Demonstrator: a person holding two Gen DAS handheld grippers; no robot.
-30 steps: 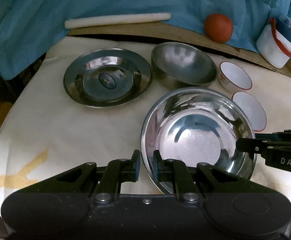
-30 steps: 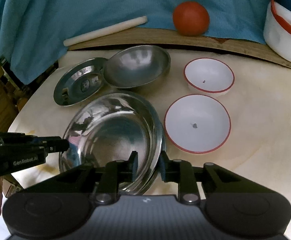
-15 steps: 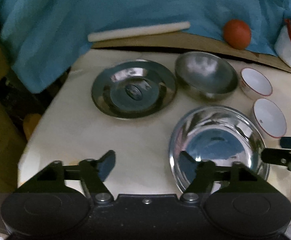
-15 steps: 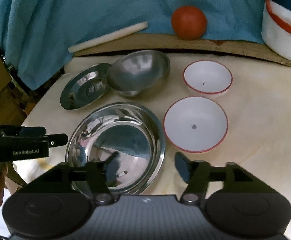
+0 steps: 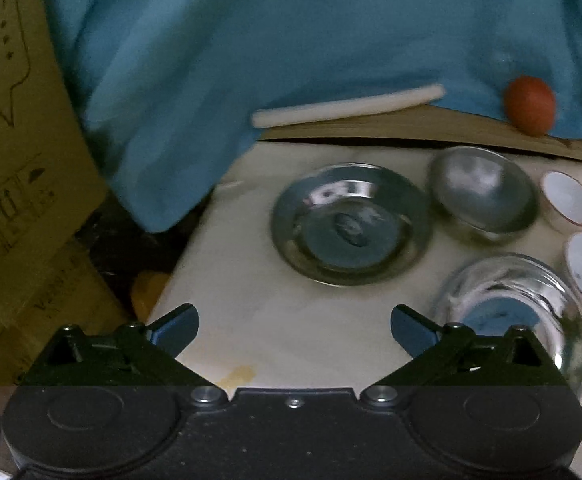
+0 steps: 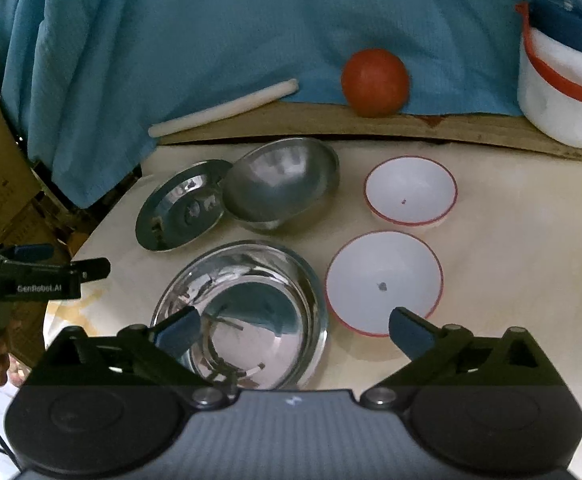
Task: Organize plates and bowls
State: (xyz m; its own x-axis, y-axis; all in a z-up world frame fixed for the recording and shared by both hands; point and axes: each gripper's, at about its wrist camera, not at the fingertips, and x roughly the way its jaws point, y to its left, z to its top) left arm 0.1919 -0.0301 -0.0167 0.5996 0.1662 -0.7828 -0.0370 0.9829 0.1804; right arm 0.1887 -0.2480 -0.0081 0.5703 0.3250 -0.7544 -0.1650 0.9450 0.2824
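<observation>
Right gripper [image 6: 293, 330] — jaws wide apart, having just been opening, nothing pressed between them; its left fingertip hangs over the large steel bowl [image 6: 247, 312]. Left gripper [image 5: 294, 328] — jaws likewise spread, just opened, only bare table [image 5: 275, 336] between them.

Large steel bowl: on the table, nearest, free of both tools. Beside it, to the right: white red-rimmed bowl [image 6: 385, 282], a second one [image 6: 411, 190] behind. Further back: flat steel plate [image 6: 181, 204], with a deep steel bowl [image 6: 281, 186] tilted against its edge. Farthest: white rod [image 6: 223, 108], red ball [image 6: 374, 82], white tub [image 6: 563, 88], blue cloth [image 6: 211, 32].
</observation>
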